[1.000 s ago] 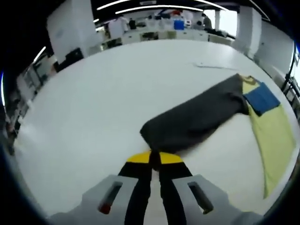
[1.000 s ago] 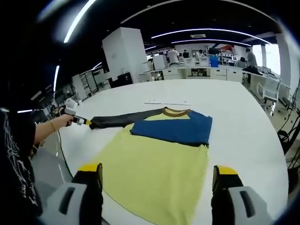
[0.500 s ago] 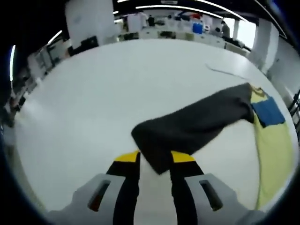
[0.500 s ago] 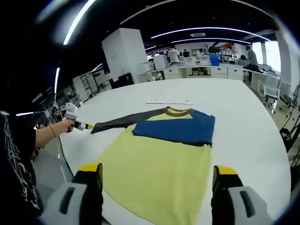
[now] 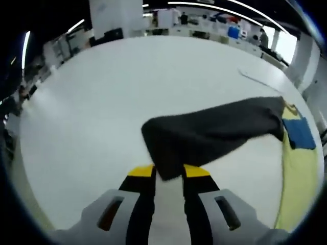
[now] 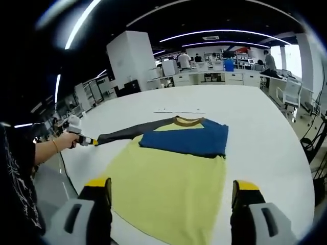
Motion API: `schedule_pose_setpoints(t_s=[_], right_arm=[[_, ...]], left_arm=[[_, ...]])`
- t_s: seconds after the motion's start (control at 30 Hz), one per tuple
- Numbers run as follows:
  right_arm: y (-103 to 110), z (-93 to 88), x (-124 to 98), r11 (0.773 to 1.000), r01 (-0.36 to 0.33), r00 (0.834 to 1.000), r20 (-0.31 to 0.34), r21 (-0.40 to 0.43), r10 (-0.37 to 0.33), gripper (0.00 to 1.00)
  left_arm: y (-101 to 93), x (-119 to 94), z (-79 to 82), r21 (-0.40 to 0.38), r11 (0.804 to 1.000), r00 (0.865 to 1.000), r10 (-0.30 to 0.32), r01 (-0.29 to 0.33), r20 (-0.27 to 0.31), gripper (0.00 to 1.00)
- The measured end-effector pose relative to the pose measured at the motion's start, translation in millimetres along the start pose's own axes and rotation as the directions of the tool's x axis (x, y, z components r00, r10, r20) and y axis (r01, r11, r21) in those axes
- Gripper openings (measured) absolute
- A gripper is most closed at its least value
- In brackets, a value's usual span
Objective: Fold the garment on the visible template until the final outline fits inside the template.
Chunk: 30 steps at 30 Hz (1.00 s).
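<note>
Since the earlier frames we see the dark sleeve [image 5: 214, 130] drawn further out sideways from the garment [image 6: 171, 176], its cuff now seated deeper between the fingers [image 5: 144, 176] of the left gripper [image 5: 168, 173]; the yellow fingertips press against the fabric on both sides, so we read them as clamped on the sleeve. In the right gripper view the left gripper [image 6: 88, 141] appears small at the far left, held in a person's hand [image 6: 68, 140], with the sleeve stretched straight from it to the shoulder; the garment lies flat on the white bench [image 6: 265, 132], yellow body towards the camera, brown collar [image 6: 189, 121] at the far end; the blue sleeve [image 6: 186, 139] is folded across the chest. The right gripper [image 6: 171, 186] hovers over the near hem, its fingers [image 6: 99, 185] wide apart and holding nothing. A thin pale strip [image 6: 180, 111] lies on the bench beyond the collar; we cannot tell what it is.
</note>
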State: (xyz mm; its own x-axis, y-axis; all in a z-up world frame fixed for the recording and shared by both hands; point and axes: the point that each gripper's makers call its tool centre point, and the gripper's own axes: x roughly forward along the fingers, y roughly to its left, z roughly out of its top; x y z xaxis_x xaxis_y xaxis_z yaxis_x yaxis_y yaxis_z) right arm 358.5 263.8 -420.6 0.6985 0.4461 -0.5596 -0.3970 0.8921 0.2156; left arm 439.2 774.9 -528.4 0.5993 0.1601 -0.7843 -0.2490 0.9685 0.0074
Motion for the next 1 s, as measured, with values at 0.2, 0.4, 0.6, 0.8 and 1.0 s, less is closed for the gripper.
schedule_pose_setpoints(t_s=[0.2, 0.4, 0.6, 0.8, 1.0], right_arm=[[-1, -2.8, -1, 1.000, 0.001, 1.000, -0.013, -0.009, -0.001, 0.99], [-2, 4.7, -5, 1.000, -0.004, 1.000, 0.012, 0.026, 0.004, 0.98], [-2, 5.4, -7, 1.000, -0.001, 1.000, 0.017, 0.030, 0.000, 0.98], [2, 7.4, -11, 0.999, -0.016, 1.000, 0.028, 0.050, 0.014, 0.98], [4, 8.5, -11, 0.999, -0.014, 1.000, 0.021, 0.036, 0.013, 0.98]], left_arm=[[3.5, 2, 0.7, -0.070, 0.997, 1.000, 0.025, -0.025, -0.003, 0.12], [-3.5, 3, 1.9, -0.070, 0.997, 1.000, 0.018, -0.018, -0.008, 0.04], [8.4, 0, 5.4, -0.023, 1.000, 1.000, 0.012, -0.012, 0.005, 0.01], [21.7, 0, 16.4, 0.061, 0.998, 1.000, 0.011, -0.013, 0.026, 0.01], [25.2, 7, 25.8, 0.229, 0.974, 0.999, -0.002, -0.008, 0.043, 0.02]])
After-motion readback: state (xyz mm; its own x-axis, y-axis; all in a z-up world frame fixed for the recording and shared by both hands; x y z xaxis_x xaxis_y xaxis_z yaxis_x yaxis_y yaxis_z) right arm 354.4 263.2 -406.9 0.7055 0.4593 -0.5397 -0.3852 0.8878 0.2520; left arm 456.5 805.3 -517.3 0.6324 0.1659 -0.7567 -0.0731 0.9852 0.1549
